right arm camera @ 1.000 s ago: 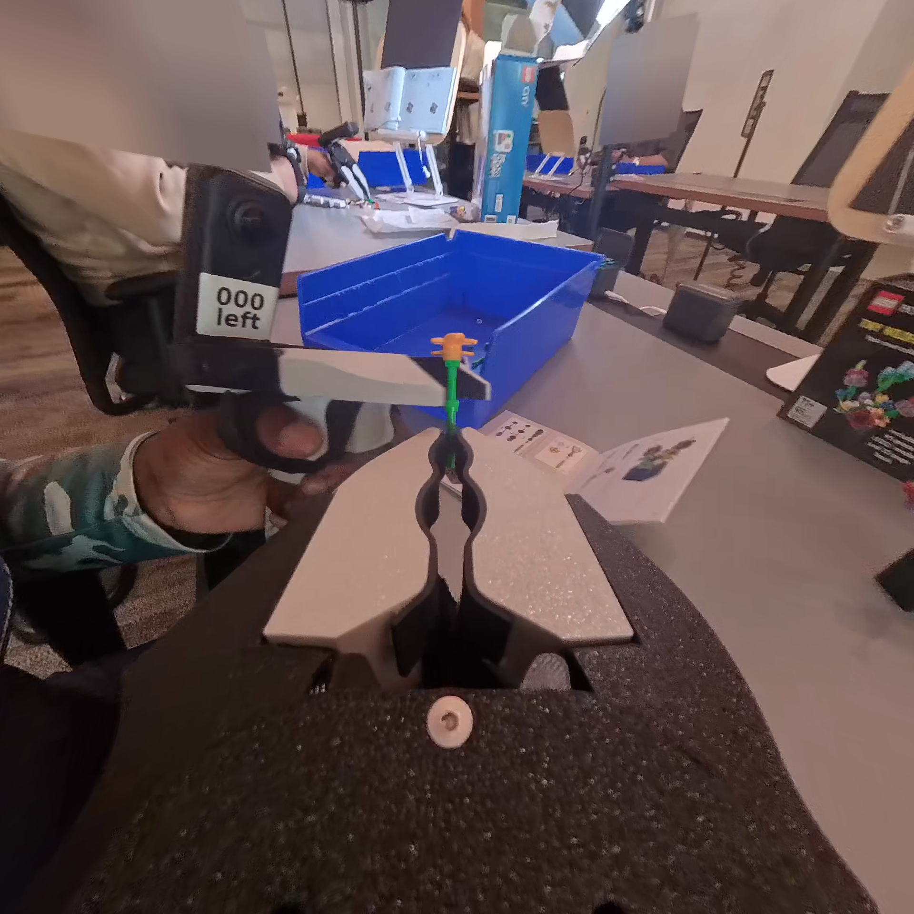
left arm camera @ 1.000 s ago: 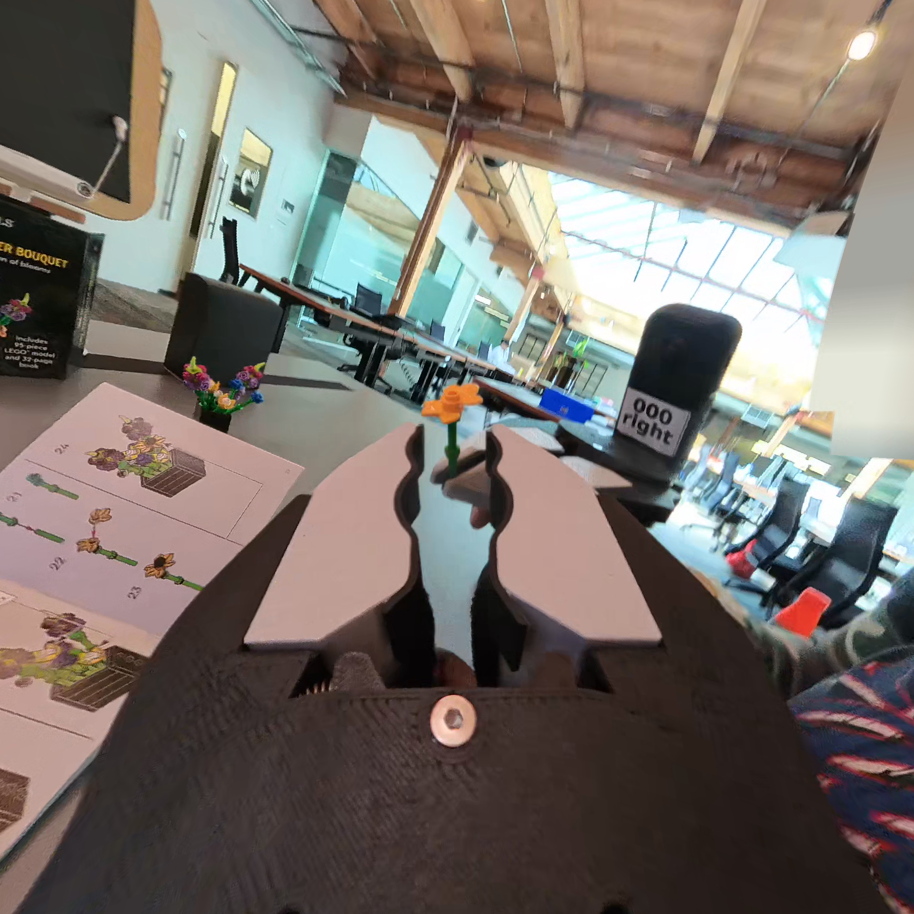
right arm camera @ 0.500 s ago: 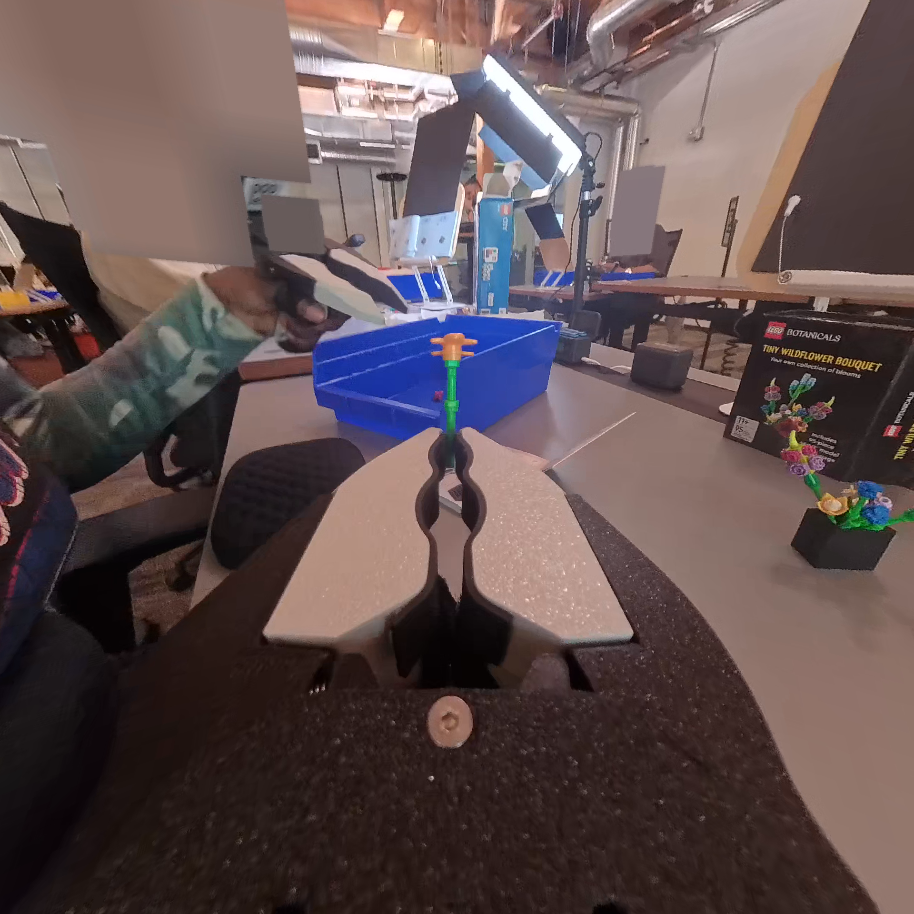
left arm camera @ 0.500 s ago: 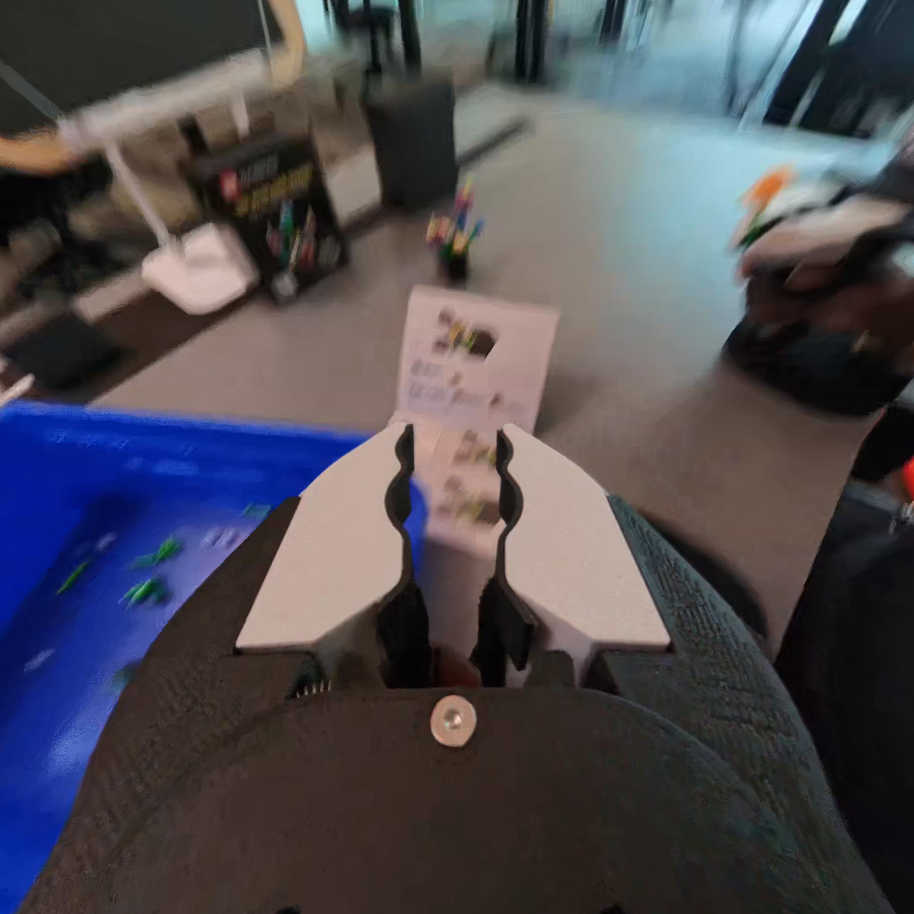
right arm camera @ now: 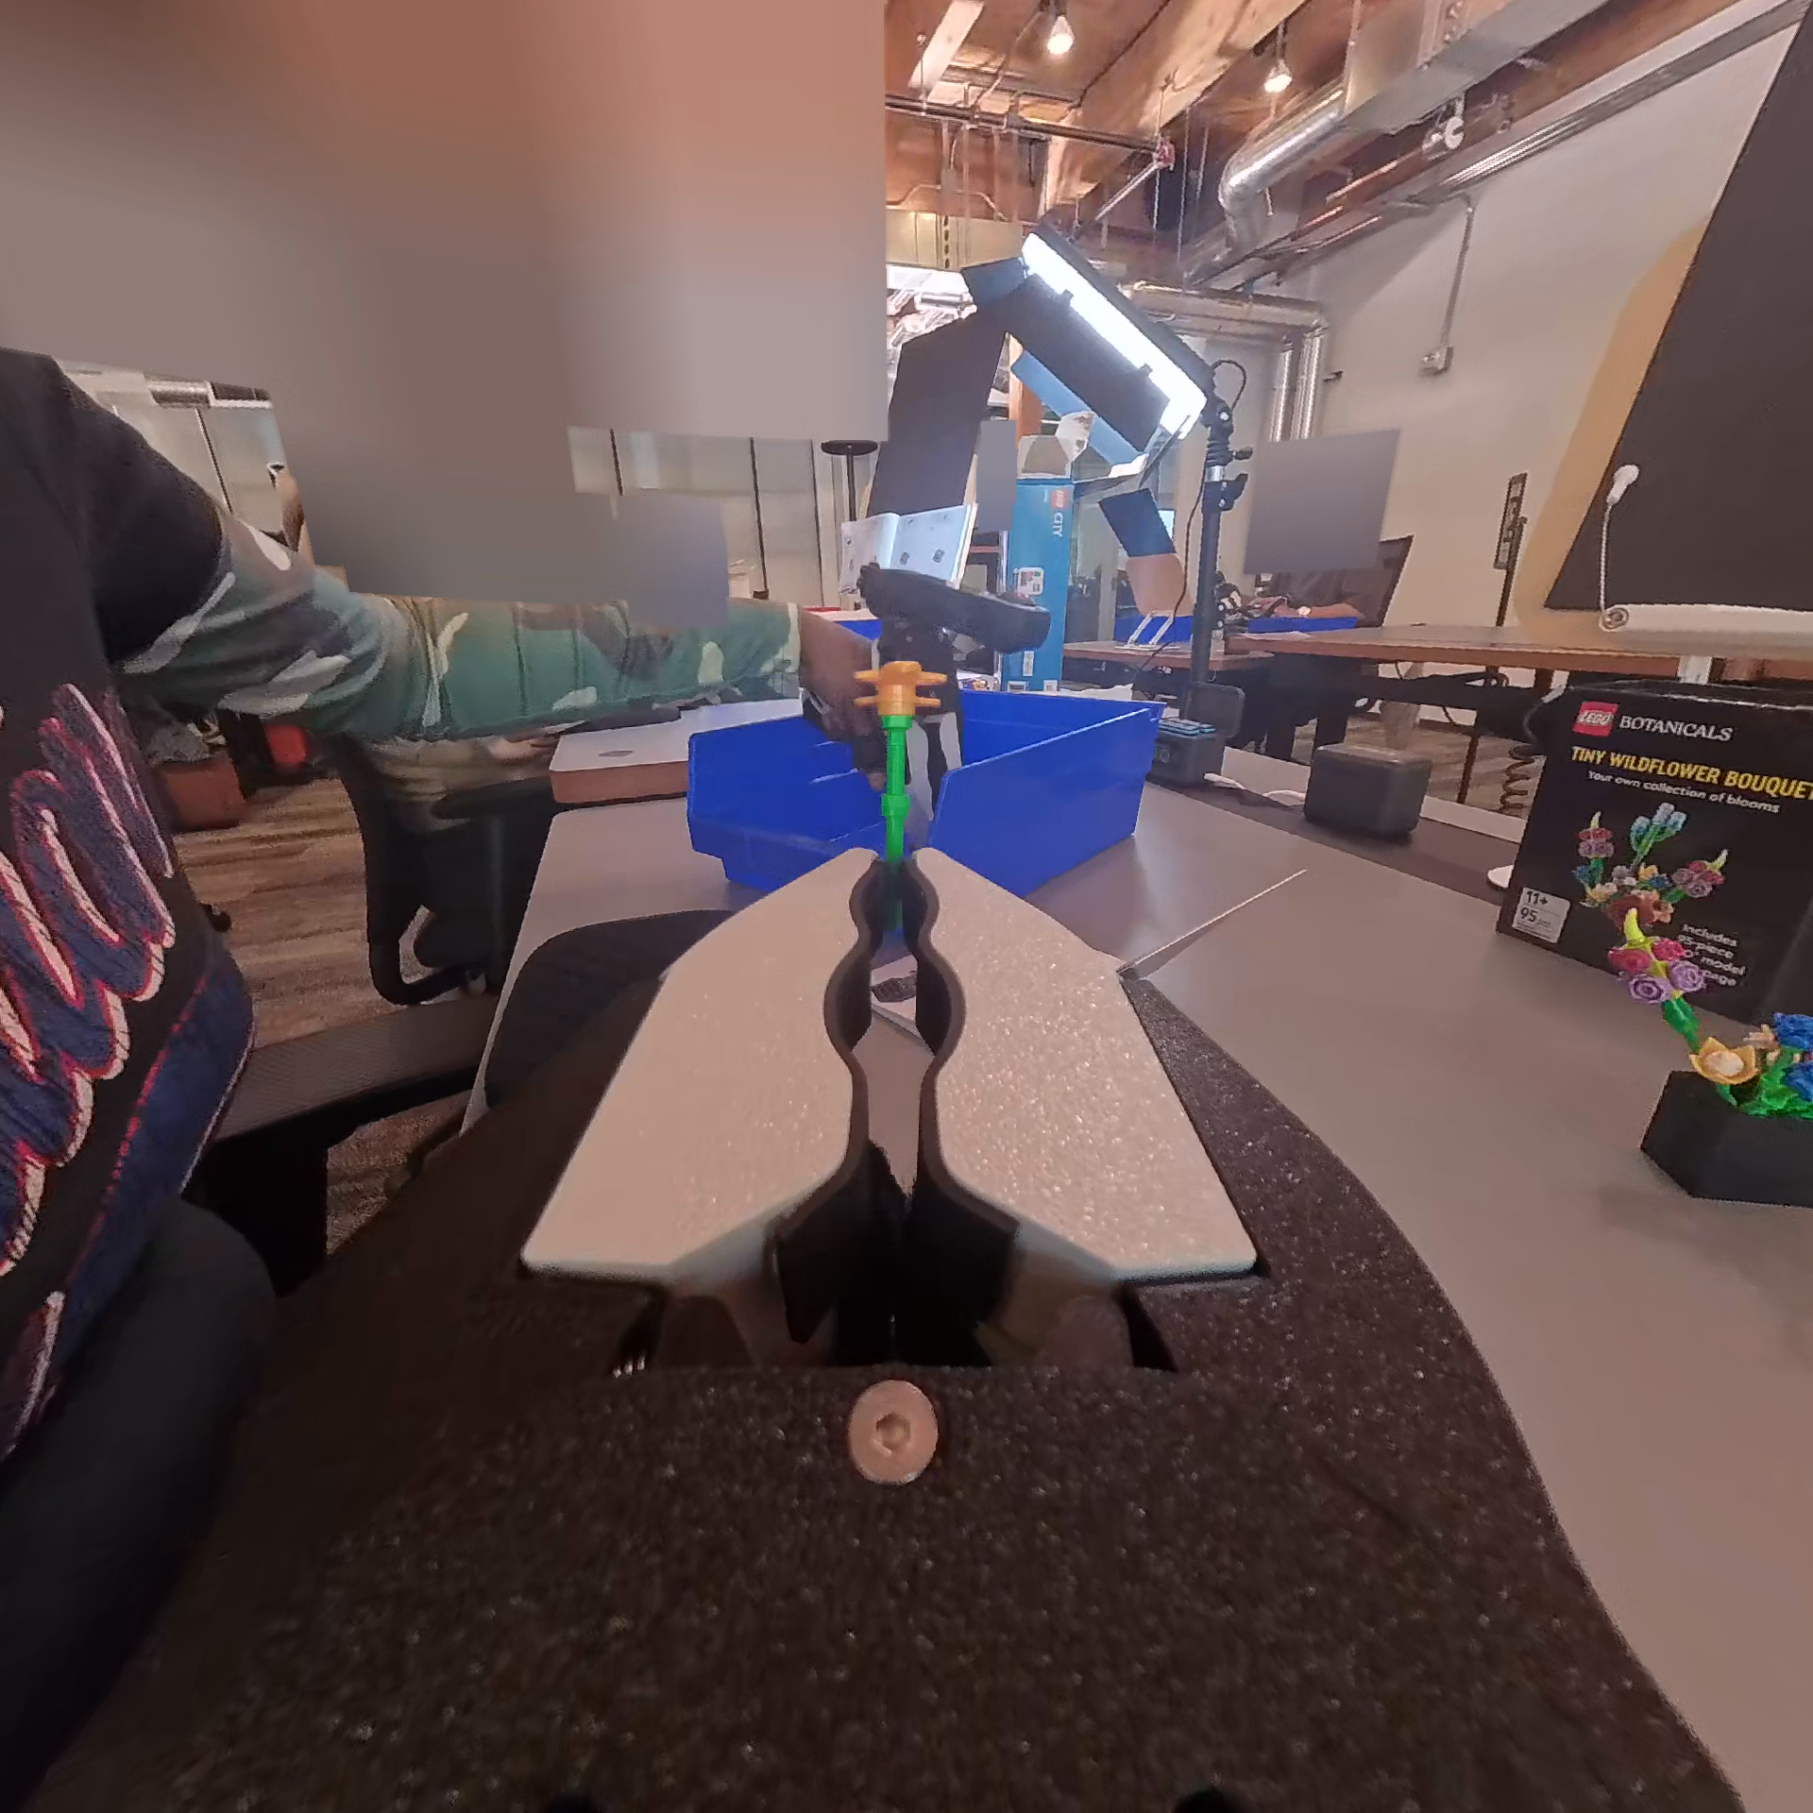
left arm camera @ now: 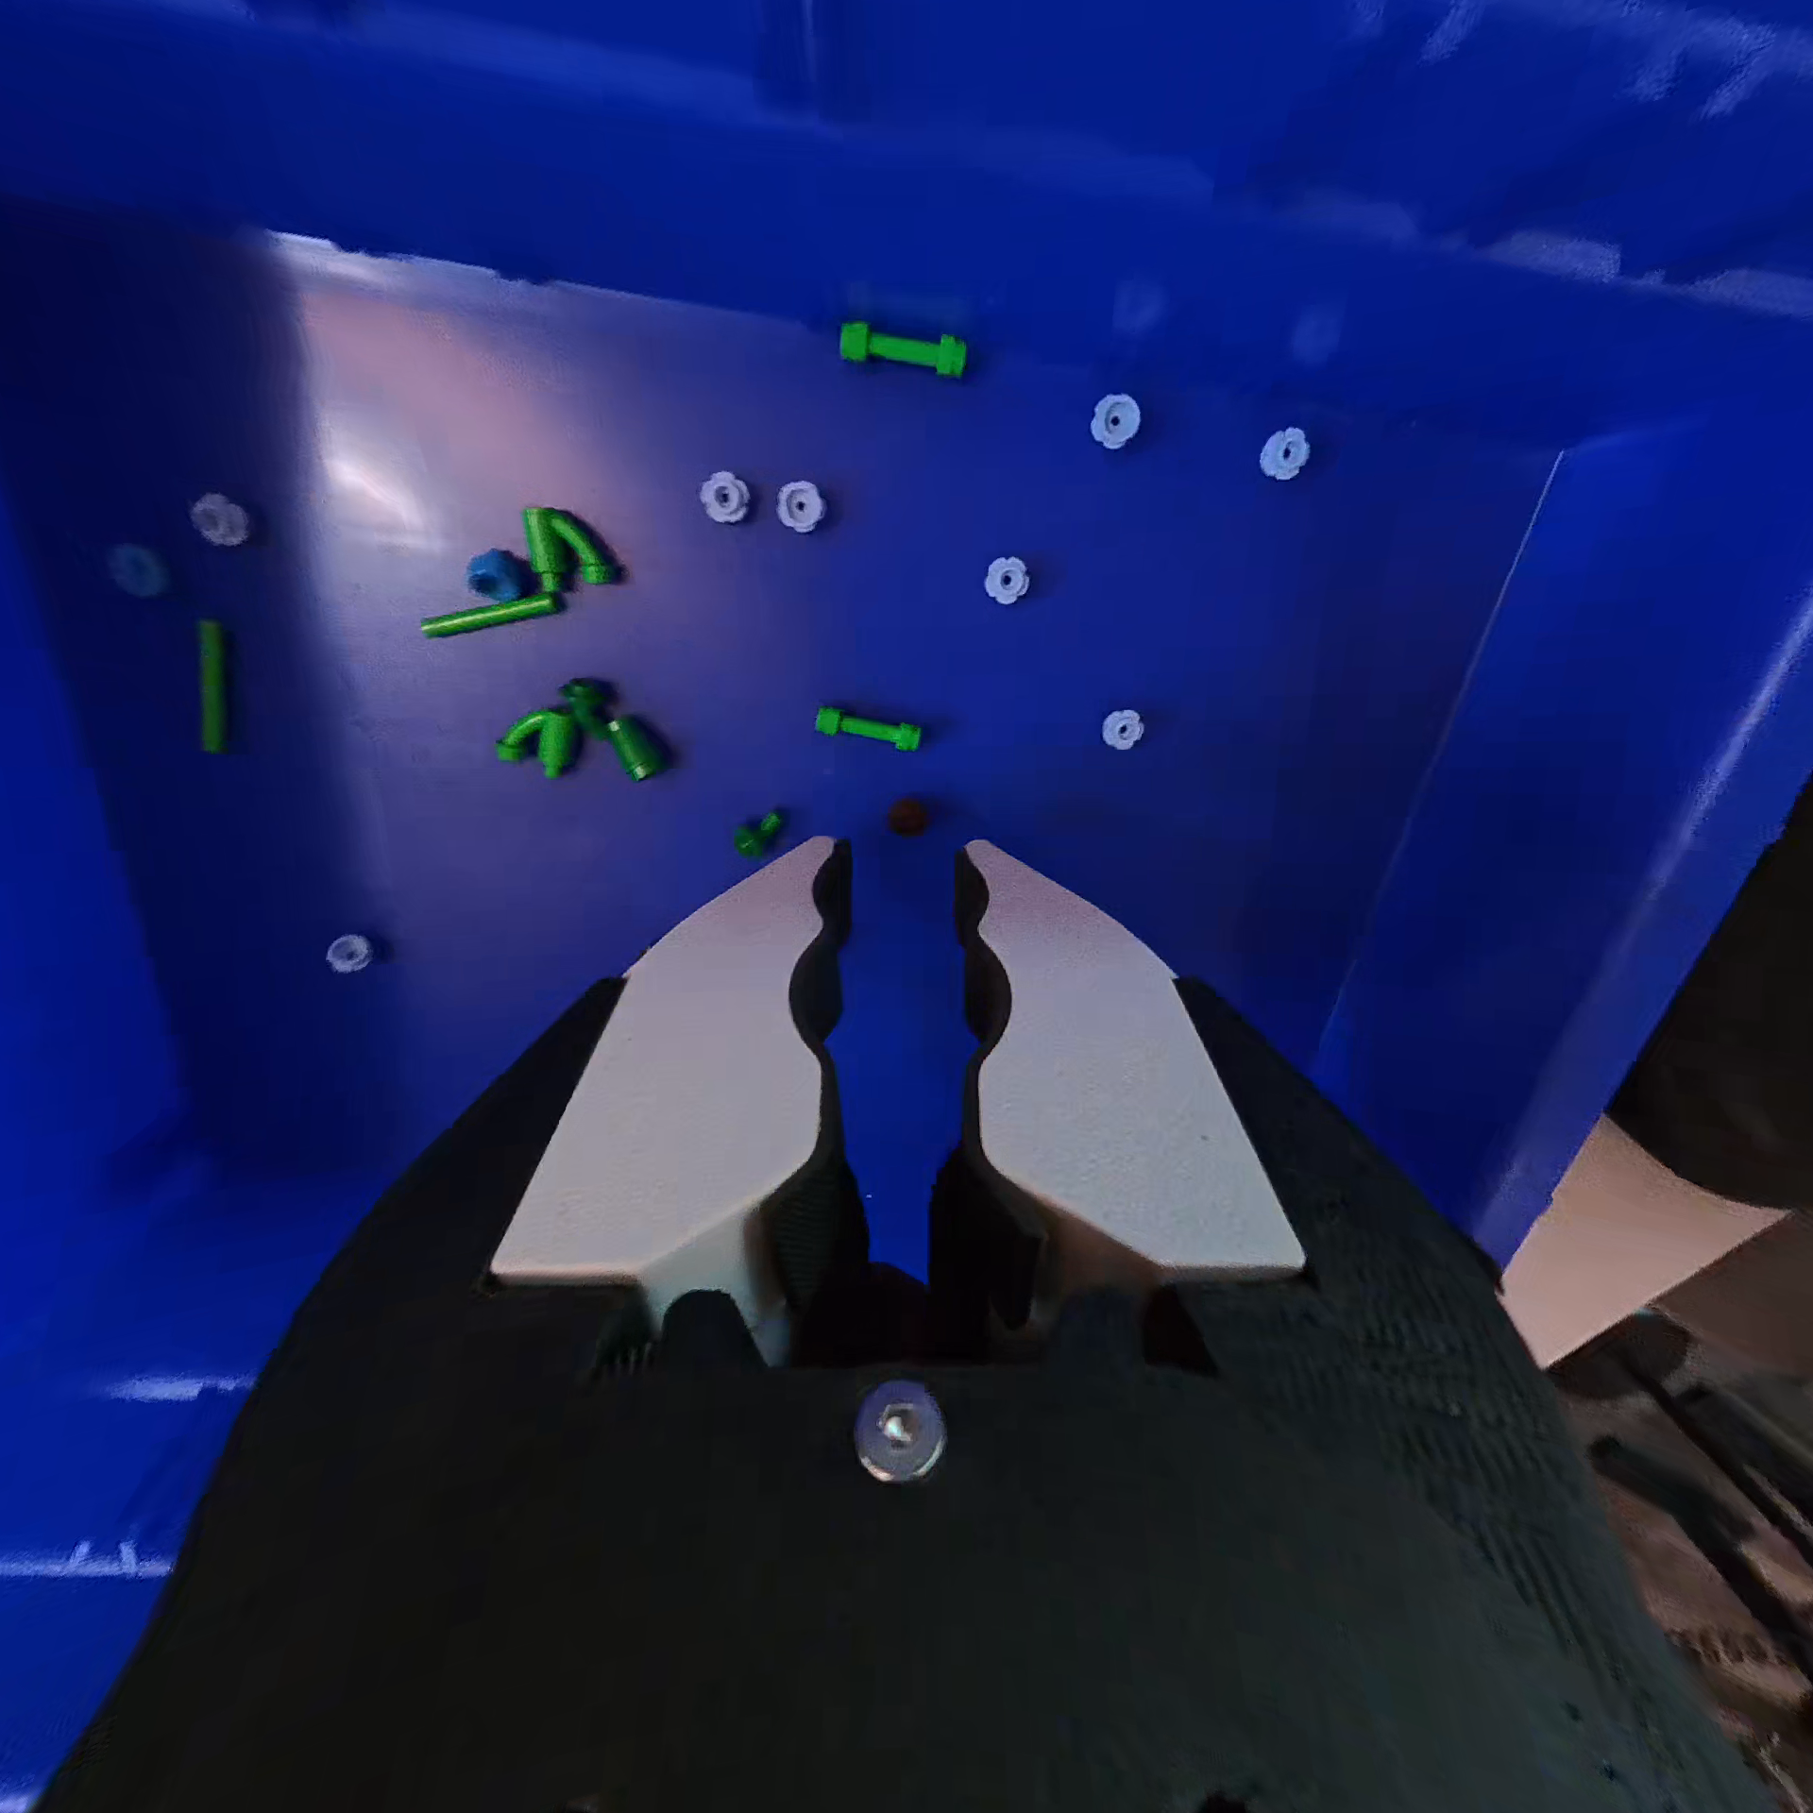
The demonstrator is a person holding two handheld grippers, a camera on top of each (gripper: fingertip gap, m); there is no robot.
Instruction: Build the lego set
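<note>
Lego stems [left arm camera: 867, 728], pale rosettes [left arm camera: 1006, 579] in blue bin [left arm camera: 1619, 785] | left claw [left arm camera: 903, 855] spread | right claw [right arm camera: 895, 863] pinching flower stem [right arm camera: 894, 785], seemingly upright

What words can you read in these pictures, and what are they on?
I won't repeat the writing itself, only where it sits.
Black box, right on the table: logo and printed lines, clear.
Tall blue box, far back: lettering, small.
Person's dark top, left edge: big lettering, cut off.
Blue bin, left wrist view: none.
</note>
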